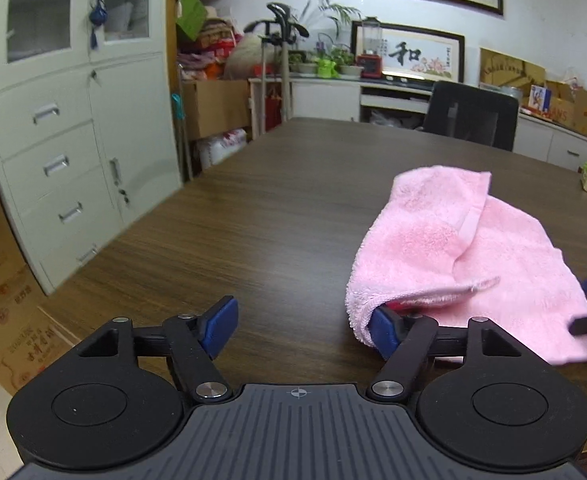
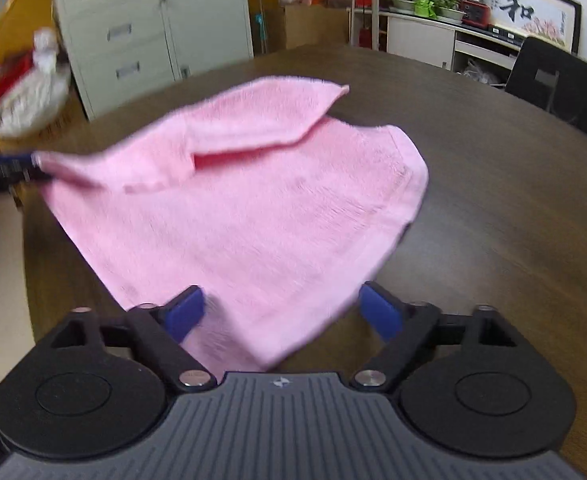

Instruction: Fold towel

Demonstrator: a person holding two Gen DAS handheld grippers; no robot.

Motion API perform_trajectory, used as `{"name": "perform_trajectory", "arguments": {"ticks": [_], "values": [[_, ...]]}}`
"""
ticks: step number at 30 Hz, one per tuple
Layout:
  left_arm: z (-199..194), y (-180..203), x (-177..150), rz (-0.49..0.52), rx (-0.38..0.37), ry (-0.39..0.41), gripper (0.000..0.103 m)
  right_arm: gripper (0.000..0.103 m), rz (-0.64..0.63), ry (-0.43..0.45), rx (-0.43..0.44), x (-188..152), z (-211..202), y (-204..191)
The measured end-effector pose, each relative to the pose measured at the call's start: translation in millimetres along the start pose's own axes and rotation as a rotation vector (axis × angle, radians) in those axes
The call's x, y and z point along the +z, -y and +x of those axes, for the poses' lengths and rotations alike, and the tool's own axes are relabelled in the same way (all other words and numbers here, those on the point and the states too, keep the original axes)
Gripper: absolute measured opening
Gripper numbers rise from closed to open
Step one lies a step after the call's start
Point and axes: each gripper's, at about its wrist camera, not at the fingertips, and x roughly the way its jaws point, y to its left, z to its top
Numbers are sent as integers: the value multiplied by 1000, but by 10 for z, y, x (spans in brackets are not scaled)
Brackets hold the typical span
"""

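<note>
Both grippers, left gripper (image 1: 301, 330) and right gripper (image 2: 281, 312), are sitting spread wide, gripping nothing. The pink towel (image 2: 253, 200) is lying rumpled on the desk (image 1: 253, 208); the left gripper's right finger (image 1: 385, 330), sitting under the hem, is risking a snag or a one-layer pinch

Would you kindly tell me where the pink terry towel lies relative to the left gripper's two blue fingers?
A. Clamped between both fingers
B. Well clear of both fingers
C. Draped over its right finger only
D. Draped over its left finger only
C: the pink terry towel covers the right finger of the open left gripper, while its left finger stands bare over the dark wooden table.
</note>
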Motion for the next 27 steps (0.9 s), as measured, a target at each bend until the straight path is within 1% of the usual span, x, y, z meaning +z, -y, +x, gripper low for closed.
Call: {"name": "perform_trajectory", "arguments": {"ticks": [2, 4, 6, 7, 11, 12, 14, 17, 19, 21, 22, 23, 24, 25, 27], "values": [[-19, -3, 32, -5, 19, 8, 79, 91, 31, 7, -4, -25, -66, 4], [-46, -15, 49, -16, 30, 17, 79, 90, 36, 68, -9, -19, -192, 26], [-68, -4, 67, -15, 21, 26, 79, 90, 32, 141, -6, 38, -300, 62], [-73, 16, 62, -17, 15, 29, 79, 90, 37, 164, 10, 83, -315, 87], [-51, -5, 55, -36, -1, 10, 80, 90, 86, 199, 143, 340, -210, 217], [-29, -14, 47, -44, -3, -2, 80, 90, 81, 192, 170, 416, -138, 229], [20, -27, 44, -57, 0, -23, 81, 90, 58, 143, 182, 557, 112, 224], [110, -93, 16, -90, -20, -64, 81, 90, 60, 40, 228, 642, 447, 280], [174, -128, -26, -104, -41, -85, 81, 89, 51, 9, 191, 648, 491, 304], [258, -43, -11, -93, -68, -90, 81, 89, 39, -21, 140, 657, 499, 325], [307, 18, 2, -84, -82, -90, 81, 89, 20, -38, 97, 647, 503, 344], [364, 100, 35, -75, -97, -86, 81, 89, -13, -58, 36, 622, 507, 371], [419, 180, 63, -66, -113, -82, 81, 93, -24, -70, 1, 603, 510, 407], [491, 289, 108, -55, -134, -77, 81, 93, 2, -76, -13, 584, 504, 495], [678, 573, 241, -33, -182, -80, 81, 93, 70, -92, -78, 520, 475, 751]]}}
